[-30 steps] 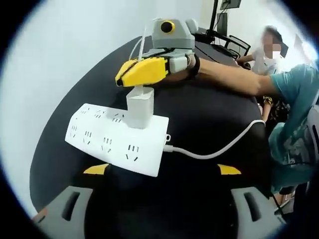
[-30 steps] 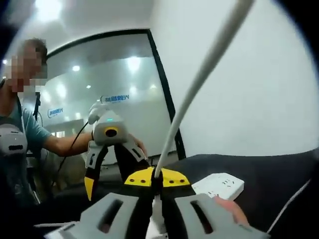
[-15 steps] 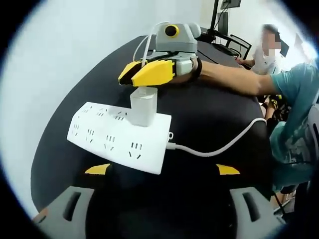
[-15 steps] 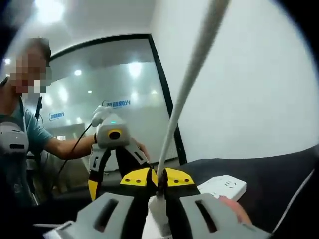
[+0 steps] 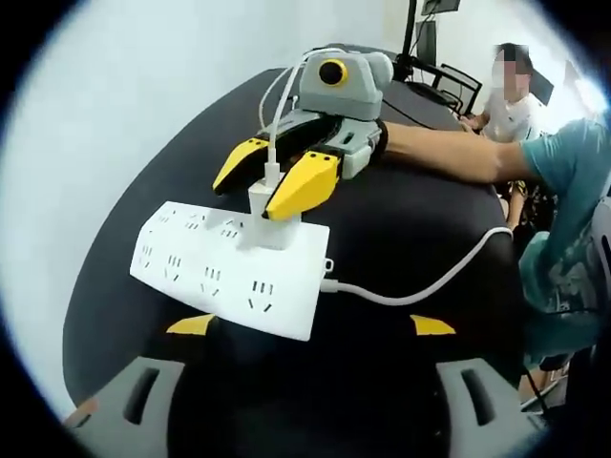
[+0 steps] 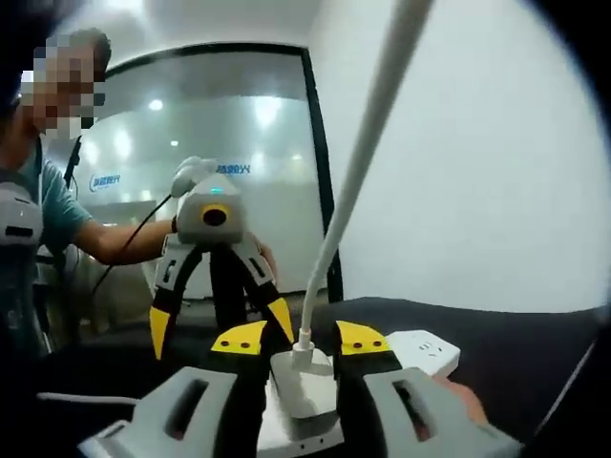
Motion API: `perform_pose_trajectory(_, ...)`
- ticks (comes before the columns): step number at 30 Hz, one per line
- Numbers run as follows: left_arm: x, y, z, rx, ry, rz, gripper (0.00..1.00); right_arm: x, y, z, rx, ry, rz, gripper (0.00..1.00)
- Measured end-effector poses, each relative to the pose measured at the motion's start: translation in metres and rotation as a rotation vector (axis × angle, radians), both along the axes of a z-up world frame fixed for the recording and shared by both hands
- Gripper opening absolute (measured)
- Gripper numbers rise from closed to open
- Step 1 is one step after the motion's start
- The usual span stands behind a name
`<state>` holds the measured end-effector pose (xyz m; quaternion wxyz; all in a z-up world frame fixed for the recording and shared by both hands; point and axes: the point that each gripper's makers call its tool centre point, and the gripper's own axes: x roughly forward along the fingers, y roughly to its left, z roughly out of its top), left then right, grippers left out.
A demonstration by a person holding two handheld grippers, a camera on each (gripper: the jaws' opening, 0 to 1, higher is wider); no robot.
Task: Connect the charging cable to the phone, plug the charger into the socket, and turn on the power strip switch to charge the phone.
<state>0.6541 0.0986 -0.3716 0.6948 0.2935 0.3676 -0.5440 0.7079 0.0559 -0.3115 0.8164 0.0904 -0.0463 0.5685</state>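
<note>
Phone not made out, charger [image 5: 270,212] seated in power strip [image 5: 229,267] on black table [image 5: 401,229], half hidden between right gripper [image 5: 282,181] jaws, now parted from earlier clamp, left gripper [image 5: 305,329] jaws held wide, nothing gripped.

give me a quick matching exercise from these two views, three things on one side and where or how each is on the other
Things:
1. white cube charger
2. right gripper
3. left gripper

States:
A. open, hanging above the black table, holding nothing
B. plugged upright into the white power strip
C. open, jaws on either side of the charger

Pairs: 1-B, 2-C, 3-A
</note>
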Motion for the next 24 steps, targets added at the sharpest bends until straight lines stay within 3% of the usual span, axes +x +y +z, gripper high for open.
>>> perform_pose_trajectory(4,-0.006,-0.002,-0.001,-0.003,-0.001,0.003,0.72,0.0,-0.002,0.004,0.071,0.069,0.037,0.21)
perform_pose_trajectory(7,-0.005,-0.002,0.001,-0.011,-0.004,0.003,0.71,0.003,-0.001,0.003,0.06,0.037,0.0,0.14)
perform_pose_trajectory(12,-0.009,-0.004,-0.002,-0.012,-0.001,0.014,0.7,0.009,0.002,0.003,0.075,0.031,-0.029,0.12)
perform_pose_trajectory(14,-0.01,-0.001,-0.006,0.002,-0.005,0.014,0.7,0.007,0.009,0.006,0.06,-0.021,-0.042,0.09)
perform_pose_trajectory(15,-0.01,-0.001,-0.007,0.005,-0.007,0.014,0.69,0.001,0.013,0.006,0.067,-0.008,-0.014,0.06)
perform_pose_trajectory(16,-0.01,0.0,-0.008,0.003,-0.009,0.014,0.69,0.003,0.015,0.005,0.057,-0.032,-0.052,0.06)
perform_pose_trajectory(19,-0.012,-0.001,-0.009,-0.015,-0.002,0.019,0.68,0.005,0.008,0.003,0.108,0.026,-0.05,0.06)
perform_pose_trajectory(21,-0.014,-0.001,-0.01,-0.013,-0.005,0.017,0.67,0.003,0.011,0.003,0.086,-0.003,-0.064,0.06)
perform_pose_trajectory(24,-0.016,-0.003,-0.009,-0.023,-0.009,0.017,0.66,0.002,0.01,0.001,0.052,0.007,-0.073,0.06)
